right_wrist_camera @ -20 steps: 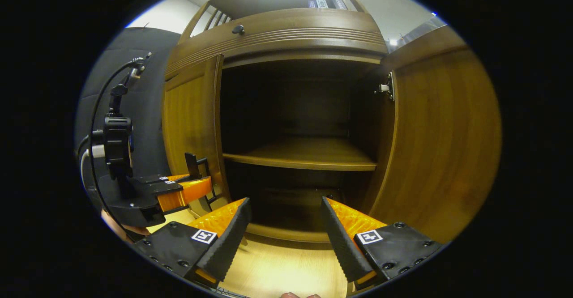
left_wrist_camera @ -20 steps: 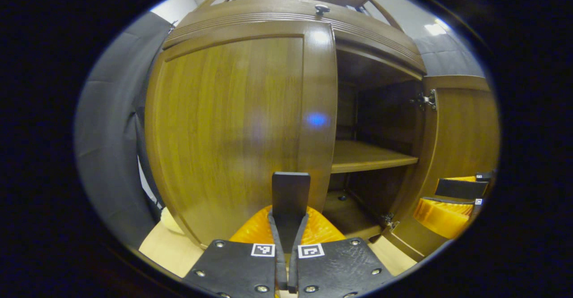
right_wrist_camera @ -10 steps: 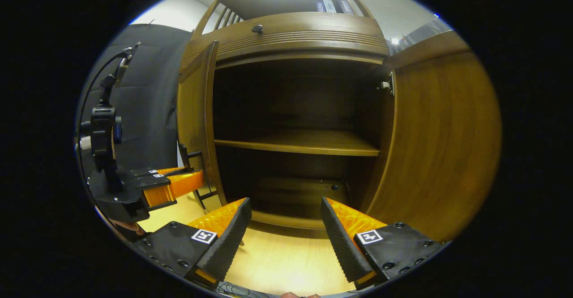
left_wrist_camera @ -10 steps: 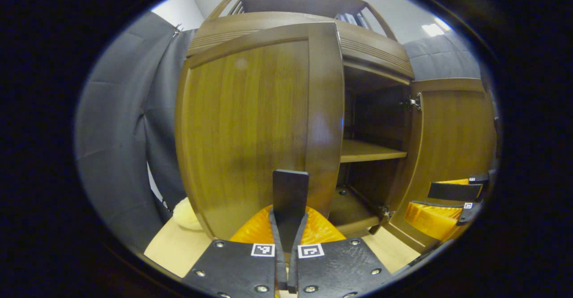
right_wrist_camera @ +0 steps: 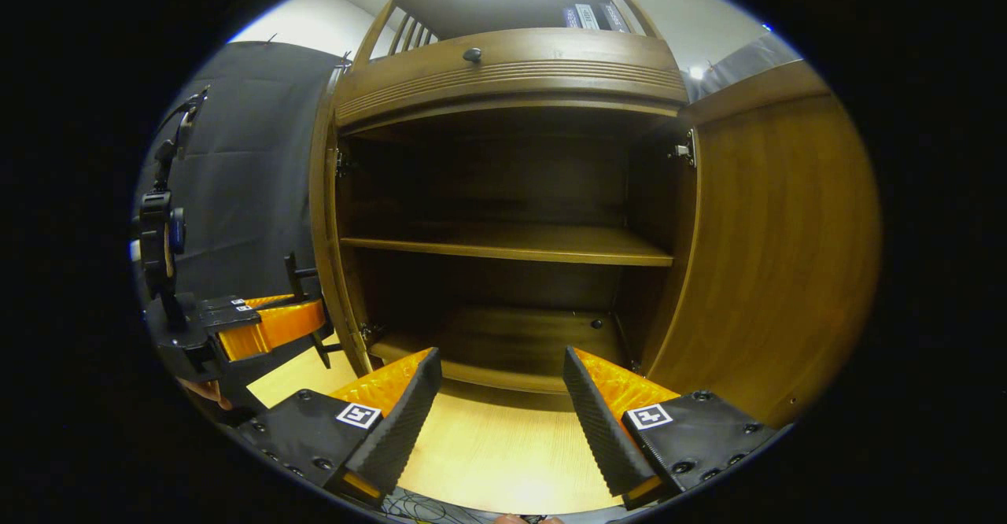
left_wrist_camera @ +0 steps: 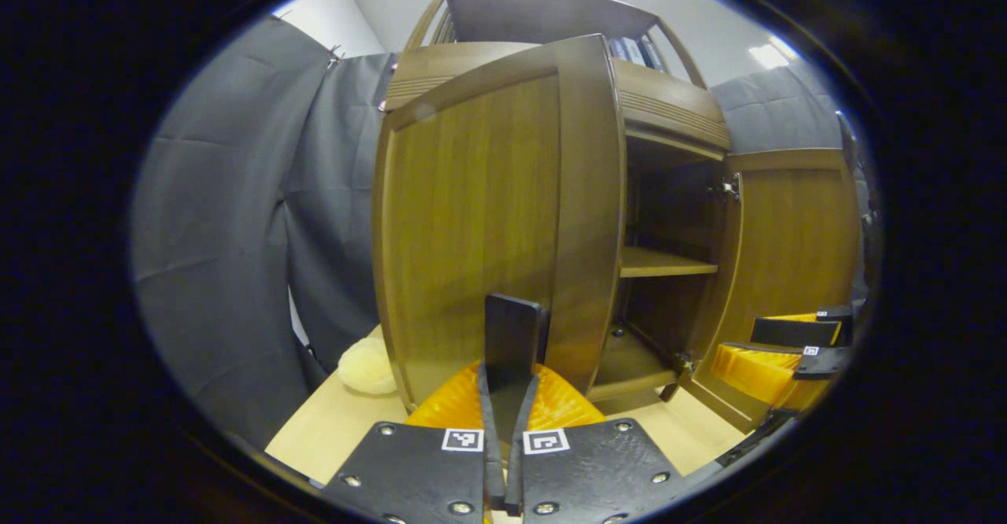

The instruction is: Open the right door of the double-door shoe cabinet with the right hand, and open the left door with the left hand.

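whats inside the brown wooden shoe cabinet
The brown wooden shoe cabinet holds one bare wooden shelf and a bare bottom board. No shoes are visible. The back is dark, so its deepest corners cannot be made out.

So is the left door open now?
Open. The left door is swung well out from the cabinet, the left tool shut on its handle; both shelves show inside.
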`<state>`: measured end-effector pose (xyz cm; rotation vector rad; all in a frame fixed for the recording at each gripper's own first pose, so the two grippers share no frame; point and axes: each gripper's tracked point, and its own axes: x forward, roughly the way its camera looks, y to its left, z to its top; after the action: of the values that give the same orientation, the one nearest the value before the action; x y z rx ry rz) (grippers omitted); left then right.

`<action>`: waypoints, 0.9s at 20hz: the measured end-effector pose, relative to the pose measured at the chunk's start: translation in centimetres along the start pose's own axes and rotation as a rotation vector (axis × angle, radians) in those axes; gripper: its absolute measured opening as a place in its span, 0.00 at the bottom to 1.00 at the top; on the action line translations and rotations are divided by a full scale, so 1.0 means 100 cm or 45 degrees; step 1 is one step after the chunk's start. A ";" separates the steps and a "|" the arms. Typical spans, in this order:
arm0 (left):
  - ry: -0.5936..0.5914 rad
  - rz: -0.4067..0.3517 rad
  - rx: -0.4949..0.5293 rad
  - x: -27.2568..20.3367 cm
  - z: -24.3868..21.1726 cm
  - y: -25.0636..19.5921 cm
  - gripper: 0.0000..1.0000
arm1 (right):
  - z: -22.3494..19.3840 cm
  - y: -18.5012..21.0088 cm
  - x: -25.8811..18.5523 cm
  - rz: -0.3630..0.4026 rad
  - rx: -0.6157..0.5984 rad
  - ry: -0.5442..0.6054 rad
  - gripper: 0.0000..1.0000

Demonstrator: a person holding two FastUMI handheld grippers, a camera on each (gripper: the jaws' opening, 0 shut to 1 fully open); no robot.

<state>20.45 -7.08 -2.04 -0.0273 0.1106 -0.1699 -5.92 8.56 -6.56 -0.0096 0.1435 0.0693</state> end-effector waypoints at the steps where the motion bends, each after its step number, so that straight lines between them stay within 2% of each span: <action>1: -0.002 0.008 0.003 -0.004 0.005 0.002 0.04 | -0.001 0.001 0.000 0.000 0.000 -0.001 0.97; 6: -0.012 0.053 0.015 -0.012 0.021 0.013 0.03 | 0.000 0.005 -0.007 0.006 0.010 -0.003 0.97; 9: -0.033 0.078 0.017 -0.026 0.028 0.042 0.02 | -0.004 0.011 -0.011 0.016 -0.004 0.000 0.97; 14: -0.080 -0.015 0.051 -0.048 0.034 0.088 0.02 | -0.004 0.022 -0.016 0.047 -0.025 0.000 0.97; 18: -0.108 -0.009 0.015 -0.063 0.031 0.132 0.02 | -0.001 0.022 -0.021 0.044 -0.040 -0.013 0.97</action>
<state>16.80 7.02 1.25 -0.0233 0.0253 -0.1761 -8.18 10.60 -6.39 -0.0383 0.1323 0.1062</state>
